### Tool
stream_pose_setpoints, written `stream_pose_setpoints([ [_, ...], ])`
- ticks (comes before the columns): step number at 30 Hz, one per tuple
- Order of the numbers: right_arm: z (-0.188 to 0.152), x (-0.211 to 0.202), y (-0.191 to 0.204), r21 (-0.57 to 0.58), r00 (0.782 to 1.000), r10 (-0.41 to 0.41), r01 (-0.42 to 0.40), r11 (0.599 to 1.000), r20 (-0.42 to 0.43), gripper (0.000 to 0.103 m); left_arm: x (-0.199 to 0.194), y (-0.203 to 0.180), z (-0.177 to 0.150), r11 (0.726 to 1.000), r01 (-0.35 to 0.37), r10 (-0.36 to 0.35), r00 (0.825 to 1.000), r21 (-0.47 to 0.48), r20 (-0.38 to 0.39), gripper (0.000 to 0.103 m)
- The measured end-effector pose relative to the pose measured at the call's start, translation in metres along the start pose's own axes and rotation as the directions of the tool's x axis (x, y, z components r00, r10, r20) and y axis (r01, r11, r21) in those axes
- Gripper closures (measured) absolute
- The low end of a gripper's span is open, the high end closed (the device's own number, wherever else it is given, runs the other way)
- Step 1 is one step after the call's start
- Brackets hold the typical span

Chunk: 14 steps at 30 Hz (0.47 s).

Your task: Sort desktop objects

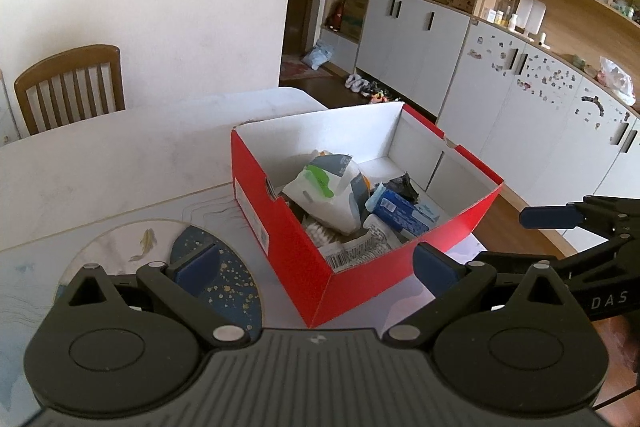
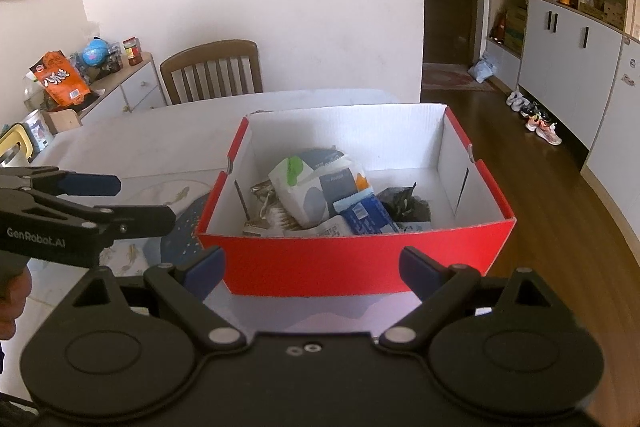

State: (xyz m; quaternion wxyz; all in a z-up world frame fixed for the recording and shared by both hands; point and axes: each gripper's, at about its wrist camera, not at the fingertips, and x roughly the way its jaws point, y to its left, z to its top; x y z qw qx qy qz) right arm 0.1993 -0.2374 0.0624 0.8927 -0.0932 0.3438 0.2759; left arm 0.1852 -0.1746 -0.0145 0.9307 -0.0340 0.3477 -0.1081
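Right wrist view: a red shoebox [image 2: 352, 259] with a white interior stands on the white table [image 2: 160, 143], directly ahead of the right gripper [image 2: 312, 273], whose blue-padded fingers are spread wide with nothing between them. The near red wall lies just beyond the fingertips. Inside the box lies a loose heap: a white pouch with a green tab [image 2: 298, 187], a blue packet [image 2: 366, 215], a crumpled black wrapper [image 2: 404, 203] and smaller pieces too jumbled to name.

The left gripper [image 2: 140, 201] enters at the left of this view, reaching toward the box's left wall, its fingers parted and empty. A patterned blue-and-white mat [image 2: 180, 223] lies under and beside the box on that side.

Left wrist view: the same box [image 1: 280, 227] appears corner-on, that corner pointing at the camera. The box's long axis appears to run away from the person toward the far edge of the table; the short red wall faces the right gripper. The pouch [image 1: 320, 195] leans tilted, tab uppermost.

Judged from the tabletop, which shows no loose items near the box, the collecting step seems finished or nearly so. With both tools released and flanking the box, the likely next move is either a reach into the heap or a two-sided grasp of the box itself; the latter would call for closing on the thin cardboard walls evenly, since a lopsided pinch could buckle or tip them.
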Motion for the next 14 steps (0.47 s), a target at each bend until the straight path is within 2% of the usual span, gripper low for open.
stream_pose_setpoints([
  [14, -0.0003, 0.0017, 0.0107, 0.015, 1.0, -0.023, 0.023, 1.0, -0.013, 0.009, -0.0058, 0.0101, -0.0013, 0.999, 0.028, -0.028, 1.0, 0.017, 0.002, 0.0],
])
